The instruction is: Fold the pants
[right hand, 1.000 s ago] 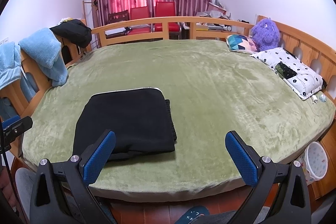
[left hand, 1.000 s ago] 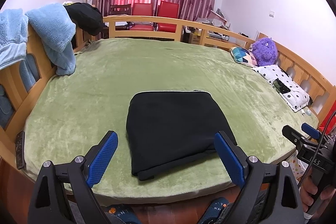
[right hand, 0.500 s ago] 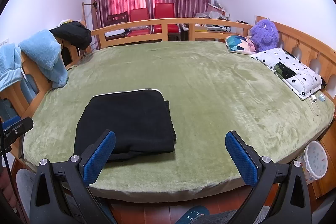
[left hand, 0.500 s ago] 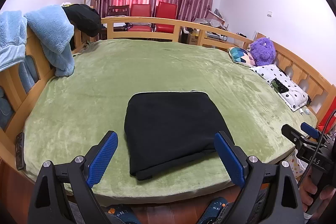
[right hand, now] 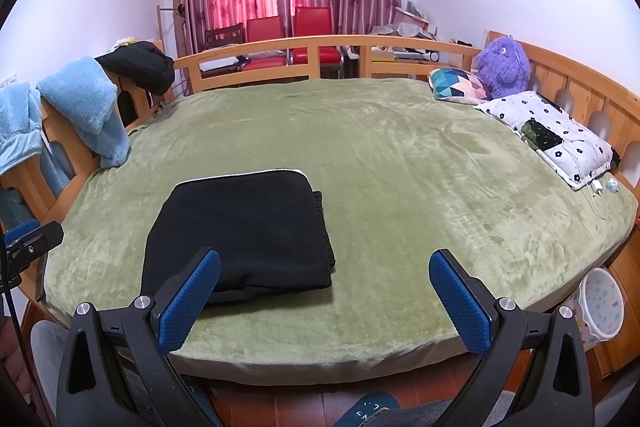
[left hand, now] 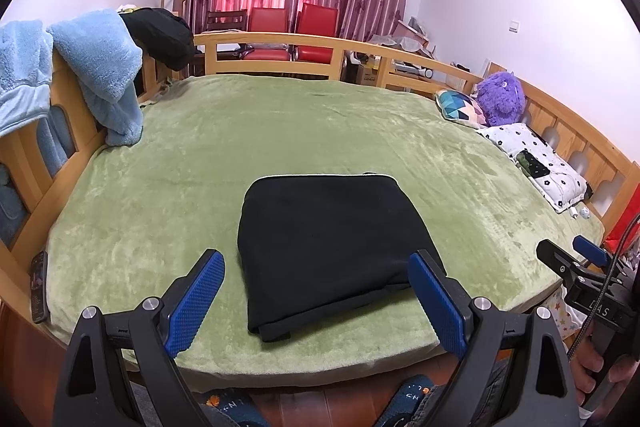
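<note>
The black pants lie folded into a flat rectangle on the green bed cover, near its front edge. They also show in the right wrist view, left of centre. My left gripper is open and empty, held back from the bed edge in front of the pants. My right gripper is open and empty, held off the bed's front edge, to the right of the pants. The right gripper also shows at the right edge of the left wrist view.
Wooden rails ring the bed. Blue towels and a black garment hang on the left rail. Pillows and a purple plush toy lie at the right. A white bin stands on the floor.
Both grippers have barely shifted. The pants lie as before.
</note>
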